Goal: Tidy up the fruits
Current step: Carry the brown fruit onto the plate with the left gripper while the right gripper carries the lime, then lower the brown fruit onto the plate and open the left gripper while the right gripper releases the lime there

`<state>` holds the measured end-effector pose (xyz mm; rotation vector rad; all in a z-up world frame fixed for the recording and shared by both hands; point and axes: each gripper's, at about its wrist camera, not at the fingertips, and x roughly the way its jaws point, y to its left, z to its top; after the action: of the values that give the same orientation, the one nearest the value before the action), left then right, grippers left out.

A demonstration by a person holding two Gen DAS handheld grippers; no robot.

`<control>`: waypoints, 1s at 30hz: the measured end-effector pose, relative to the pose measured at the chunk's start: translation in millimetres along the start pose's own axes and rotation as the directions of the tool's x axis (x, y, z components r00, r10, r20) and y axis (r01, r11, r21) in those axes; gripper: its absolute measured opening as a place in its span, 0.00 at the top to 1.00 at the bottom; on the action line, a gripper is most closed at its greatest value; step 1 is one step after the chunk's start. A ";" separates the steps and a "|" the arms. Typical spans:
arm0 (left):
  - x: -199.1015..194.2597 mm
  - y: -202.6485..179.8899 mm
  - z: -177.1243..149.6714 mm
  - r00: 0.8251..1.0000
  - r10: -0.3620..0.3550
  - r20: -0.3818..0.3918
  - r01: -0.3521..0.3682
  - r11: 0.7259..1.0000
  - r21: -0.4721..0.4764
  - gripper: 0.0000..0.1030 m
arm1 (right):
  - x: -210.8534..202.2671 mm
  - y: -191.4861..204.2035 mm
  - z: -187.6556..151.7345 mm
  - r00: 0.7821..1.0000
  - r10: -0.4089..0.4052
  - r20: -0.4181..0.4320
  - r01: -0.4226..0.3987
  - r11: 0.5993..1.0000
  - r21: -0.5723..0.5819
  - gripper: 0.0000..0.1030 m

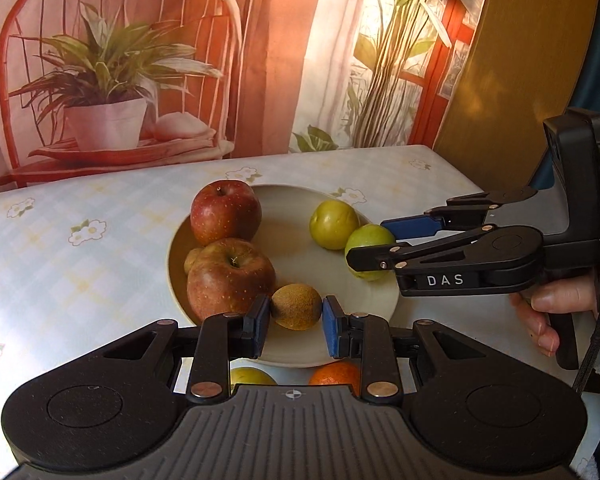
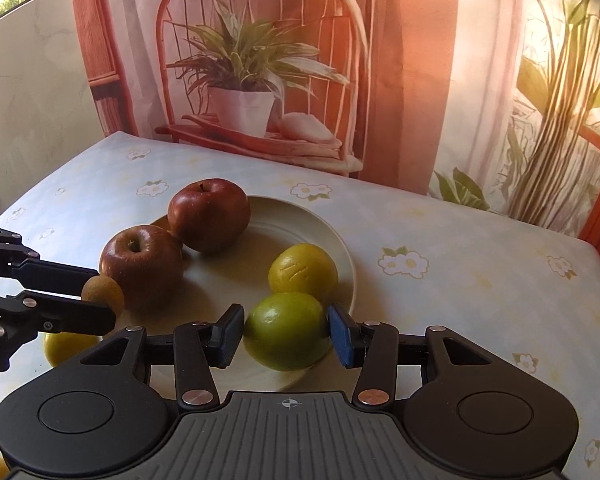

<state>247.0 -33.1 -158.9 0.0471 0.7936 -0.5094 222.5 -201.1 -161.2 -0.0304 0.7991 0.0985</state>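
Over plate [image 1: 384, 300] on surface [image 1: 100, 280]: kiwi [image 1: 296, 306] pinched in left claw [image 1: 296, 326], green fruit [image 2: 286, 330] clamped in right claw [image 2: 286, 334]. Risks: round fruit slipped from pads; apples [image 2: 142, 266] nudged, rolled off rim; claws crowded together.

Plate [image 1: 380, 304] on table [image 1: 100, 280]: 2 red apples [image 1: 226, 212], yellow-green fruit [image 1: 334, 224]. L gripper [image 1: 296, 316] clamps kiwi [image 1: 296, 306]; R gripper [image 1: 370, 240] clamps green fruit [image 1: 366, 240]. Orange [image 1: 334, 374] nr plate.

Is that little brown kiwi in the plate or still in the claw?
In the claw: the left gripper pinches the kiwi over the plate.
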 end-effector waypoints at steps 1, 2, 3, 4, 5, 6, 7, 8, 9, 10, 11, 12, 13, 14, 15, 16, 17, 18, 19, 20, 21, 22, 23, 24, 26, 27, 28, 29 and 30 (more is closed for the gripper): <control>2.7 -0.4 -0.3 1.000 -0.002 -0.005 0.002 1.000 0.000 0.71 | 3.3 -0.3 0.6 1.000 -0.007 -0.002 0.007 1.000 -0.006 0.59; 4.7 -0.7 -0.1 1.000 -0.004 -0.010 0.004 1.000 0.000 0.71 | 7.9 -1.1 1.5 1.000 -0.020 -0.005 0.020 1.000 -0.010 0.59; 7.0 -1.1 0.5 1.000 -0.006 -0.014 0.006 1.000 -0.001 0.71 | 10.1 -1.9 2.3 1.000 -0.021 0.004 0.021 1.000 -0.010 0.59; 8.7 -1.0 0.7 1.000 -0.008 -0.018 0.008 1.000 -0.002 0.71 | 11.7 -2.9 3.3 1.000 -0.019 0.009 0.019 1.000 -0.004 0.59; 9.8 -0.7 1.0 1.000 -0.009 -0.021 0.008 1.000 -0.004 0.71 | 14.5 -5.1 5.3 1.000 -0.015 0.016 0.015 1.000 0.008 0.59; 11.6 -0.5 1.5 1.000 -0.009 -0.025 0.008 1.000 -0.006 0.71 | 16.8 -6.0 7.2 1.000 -0.020 0.021 0.020 1.000 0.009 0.59; 13.3 -0.8 2.0 1.000 -0.006 -0.028 0.006 1.000 -0.007 0.71 | 18.9 -6.0 8.7 0.999 -0.030 0.025 0.029 1.000 0.005 0.59; 15.1 -1.3 2.7 1.000 -0.008 -0.030 0.008 1.000 -0.008 0.71 | 21.9 -6.5 10.9 0.999 -0.040 0.036 0.040 0.999 -0.002 0.59; 16.6 -2.1 3.4 0.999 -0.005 -0.033 0.005 1.000 -0.006 0.71 | 24.3 -7.8 13.0 0.998 -0.040 0.042 0.040 0.999 0.000 0.60; 17.6 -3.0 3.9 0.999 -0.002 -0.034 0.002 1.000 0.000 0.71 | 26.6 -9.3 14.6 0.998 -0.037 0.048 0.036 0.999 0.008 0.60; 18.7 -3.7 4.2 0.999 0.000 -0.035 0.000 1.000 0.003 0.71 | 29.1 -11.5 16.4 0.998 -0.033 0.057 0.032 0.999 0.018 0.60; 20.2 -5.0 4.9 0.999 0.003 -0.037 -0.003 1.000 0.007 0.71 | 31.3 -12.8 17.7 0.998 -0.032 0.063 0.031 0.999 0.023 0.60; 21.5 -5.8 5.3 0.999 0.006 -0.040 -0.005 1.000 0.012 0.71 | 32.8 -13.1 18.2 0.997 -0.032 0.068 0.031 0.999 0.025 0.60; 23.3 -6.8 6.0 0.999 0.009 -0.042 -0.008 1.000 0.018 0.71 | 34.2 -12.7 18.6 0.997 -0.035 0.075 0.033 0.999 0.022 0.60; 25.1 -7.3 6.3 0.999 0.013 -0.045 -0.012 1.000 0.023 0.71 | 35.0 -12.0 18.7 0.996 -0.037 0.078 0.035 0.999 0.018 0.60; 26.6 -7.8 6.3 0.999 0.016 -0.049 -0.015 0.999 0.029 0.71 | 35.8 -10.9 19.1 0.996 -0.040 0.081 0.039 0.999 0.012 0.59; 28.3 -8.1 6.3 0.998 0.016 -0.053 -0.014 0.999 0.032 0.71 | 36.1 -10.3 19.2 0.996 -0.042 0.083 0.042 0.999 0.011 0.59; 29.8 -8.3 6.1 0.998 0.016 -0.058 -0.014 0.999 0.035 0.71 | 35.8 -10.5 18.8 0.996 -0.041 0.084 0.040 0.999 0.014 0.59; 31.3 -8.7 5.7 0.998 0.020 -0.062 -0.017 0.999 0.040 0.71 | 35.1 -11.2 18.3 0.996 -0.039 0.084 0.037 0.999 0.018 0.59; 32.3 -9.2 5.6 0.998 0.022 -0.064 -0.020 0.999 0.044 0.71 | 33.8 -12.8 17.3 0.996 -0.033 0.086 0.031 0.999 0.027 0.59; 33.2 -9.6 5.5 0.997 0.026 -0.067 -0.023 0.999 0.049 0.71 | 31.9 -14.1 16.6 0.996 -0.029 0.090 0.026 0.999 0.037 0.58; 34.4 -9.7 4.6 0.997 0.029 -0.071 -0.026 0.998 0.054 0.71 | 29.8 -15.4 15.4 0.995 -0.028 0.095 0.024 0.999 0.046 0.58; 34.9 -9.8 4.5 0.997 0.032 -0.074 -0.028 0.998 0.055 0.71 | 26.9 -17.4 14.3 0.995 -0.027 0.101 0.021 0.998 0.055 0.58; 35.2 -9.6 4.0 0.996 0.034 -0.077 -0.030 0.998 0.056 0.71 | 24.8 -18.4 13.4 0.994 -0.027 0.105 0.021 0.998 0.060 0.58; 35.4 -9.0 3.6 0.996 0.038 -0.085 -0.034 0.998 0.058 0.71 | 19.1 -20.3 11.7 0.993 -0.031 0.114 0.023 0.997 0.067 0.58; 35.2 -8.6 3.1 0.995 0.041 -0.089 -0.036 0.998 0.059 0.71 | 15.0 -21.5 10.4 0.992 -0.033 0.120 0.025 0.997 0.072 0.58; 35.1 -8.2 2.5 0.995 0.044 -0.094 -0.039 0.998 0.059 0.71 | 11.6 -22.2 9.5 0.991 -0.033 0.127 0.024 0.997 0.076 0.58; 35.1 -7.4 2.2 0.994 0.047 -0.100 -0.042 0.997 0.057 0.71 | 8.2 -22.8 8.6 0.991 -0.033 0.132 0.023 0.997 0.080 0.58; 35.1 -6.6 1.8 0.993 0.050 -0.105 -0.045 0.997 0.055 0.71 | 3.5 -24.1 7.3 0.990 -0.034 0.140 0.021 0.996 0.087 0.58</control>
<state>265.9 -54.0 -181.0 0.1424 0.8809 -0.4854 232.5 -224.3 -159.0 0.0463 0.6600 0.0395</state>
